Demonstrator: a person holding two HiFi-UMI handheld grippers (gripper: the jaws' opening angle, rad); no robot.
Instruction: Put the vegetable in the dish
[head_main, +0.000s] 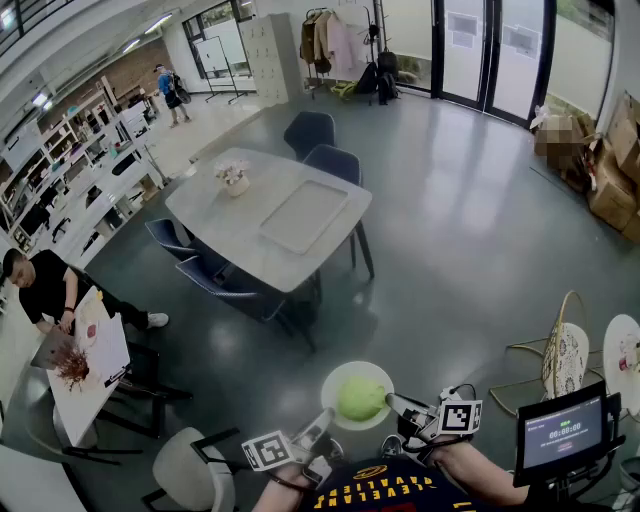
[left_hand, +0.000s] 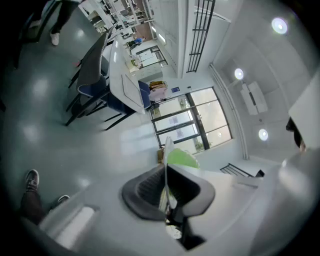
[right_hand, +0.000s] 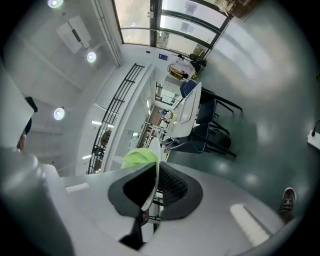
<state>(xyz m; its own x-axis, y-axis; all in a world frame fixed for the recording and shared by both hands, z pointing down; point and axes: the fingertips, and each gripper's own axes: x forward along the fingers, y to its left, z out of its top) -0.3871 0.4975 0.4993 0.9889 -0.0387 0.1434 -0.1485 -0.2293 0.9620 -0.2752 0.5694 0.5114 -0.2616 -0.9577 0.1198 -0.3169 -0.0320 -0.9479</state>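
Placement confirmed: round light-green leafy vegetable (head_main: 361, 400) lies in the round pale shallow dish (head_main: 334, 379), near its centre. The dish is held in the air above the grey floor (head_main: 450, 250), carried by 2 grippers. The left gripper (head_main: 322, 418) is clamped on the dish's near-left edge; the left gripper view shows both jaws pressed onto the thin rim, with the vegetable just beyond them. The right gripper (head_main: 395, 403) is clamped on the right edge in the same way, the rim pinched between its jaws.
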